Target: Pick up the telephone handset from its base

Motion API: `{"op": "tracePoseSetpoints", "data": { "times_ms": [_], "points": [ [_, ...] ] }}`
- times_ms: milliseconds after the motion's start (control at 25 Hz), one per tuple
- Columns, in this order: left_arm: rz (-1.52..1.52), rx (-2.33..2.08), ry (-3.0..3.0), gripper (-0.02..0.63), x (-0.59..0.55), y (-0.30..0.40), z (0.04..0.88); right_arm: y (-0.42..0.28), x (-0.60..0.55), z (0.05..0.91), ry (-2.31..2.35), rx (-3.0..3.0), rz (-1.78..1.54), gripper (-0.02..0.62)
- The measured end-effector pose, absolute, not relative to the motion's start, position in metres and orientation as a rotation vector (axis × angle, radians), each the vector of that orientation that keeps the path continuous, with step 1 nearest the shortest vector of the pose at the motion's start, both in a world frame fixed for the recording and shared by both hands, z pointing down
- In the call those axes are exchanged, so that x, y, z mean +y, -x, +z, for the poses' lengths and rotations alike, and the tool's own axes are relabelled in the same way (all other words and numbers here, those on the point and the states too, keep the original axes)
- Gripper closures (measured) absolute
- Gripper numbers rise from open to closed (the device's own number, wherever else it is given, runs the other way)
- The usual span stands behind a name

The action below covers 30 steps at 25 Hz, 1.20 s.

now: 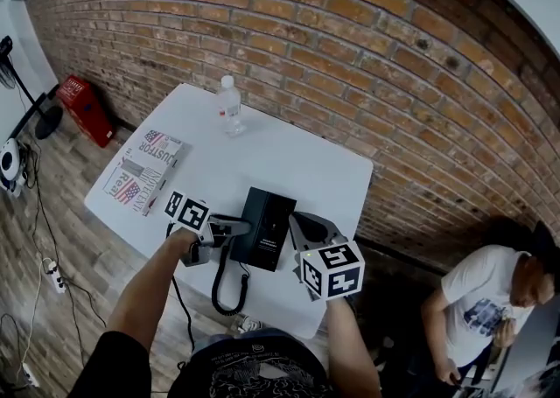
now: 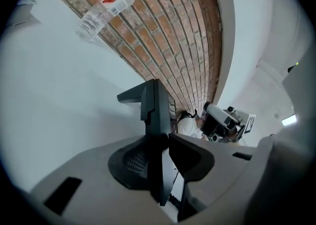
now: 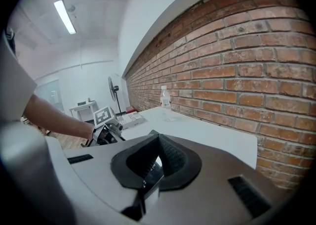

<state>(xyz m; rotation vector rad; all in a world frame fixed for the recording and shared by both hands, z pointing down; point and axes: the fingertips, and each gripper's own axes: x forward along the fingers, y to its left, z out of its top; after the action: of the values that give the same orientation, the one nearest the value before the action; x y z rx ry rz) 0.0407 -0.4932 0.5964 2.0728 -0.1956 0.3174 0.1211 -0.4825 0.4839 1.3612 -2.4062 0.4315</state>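
The desk (image 1: 289, 160) gives the base (image 1: 282, 211) nothing to hold it down. The lift is therefore best kept slow and straight up off the base, since a sideways pull would likely drag the whole phone.

The right gripper (image 3: 157, 162) sits just beside the base's right edge, its jaws a narrow slit apart with nothing pinched. A light press there on the base would, I judge, stop it tipping or sliding.

The left gripper (image 2: 165, 150) is at the base's left side with its pads closed on the handset (image 2: 157, 120), a black slab that fills the gap between them. The grip seems to fall about midway along it, which should keep it level once free. Even so, a firm, even squeeze matters before any rise.

The cord (image 1: 223, 287) loops off the base's near left corner toward the desk's front edge with some slack. It should not tug early, but raise only as far as it allows.

The handset lies along the base's left side, not yet lifted. It is matte black and looks like hard plastic, long and narrow with a raised end. It looks light and rigid, and perhaps a little slick against the pads.
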Motion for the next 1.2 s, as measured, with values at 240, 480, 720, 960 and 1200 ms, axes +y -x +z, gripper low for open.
{"op": "tracePoseSetpoints", "data": {
  "times_ms": [240, 480, 720, 960, 1200],
  "points": [
    [0.317, -0.157, -2.042, 0.505, -0.494, -0.040, 0.595, -0.119, -0.484, 0.488, -1.353, -2.401, 0.441, 0.597],
    [0.256, -0.170, -2.042, 0.514, -0.495, -0.040, 0.590, -0.117, -0.483, 0.491, -1.346, -2.400, 0.455, 0.597],
    [0.216, -0.195, -2.051, 0.525, -0.494, -0.037, 0.583, -0.112, -0.478, 0.489, -1.344, -2.410, 0.452, 0.597],
    [0.163, -0.237, -2.035, 0.526, -0.493, -0.035, 0.578, -0.113, -0.471, 0.487, -1.351, -2.412, 0.452, 0.597],
    [0.129, -0.280, -2.024, 0.528, -0.492, -0.036, 0.576, -0.117, -0.461, 0.485, -1.363, -2.407, 0.451, 0.597]
  ]
}}
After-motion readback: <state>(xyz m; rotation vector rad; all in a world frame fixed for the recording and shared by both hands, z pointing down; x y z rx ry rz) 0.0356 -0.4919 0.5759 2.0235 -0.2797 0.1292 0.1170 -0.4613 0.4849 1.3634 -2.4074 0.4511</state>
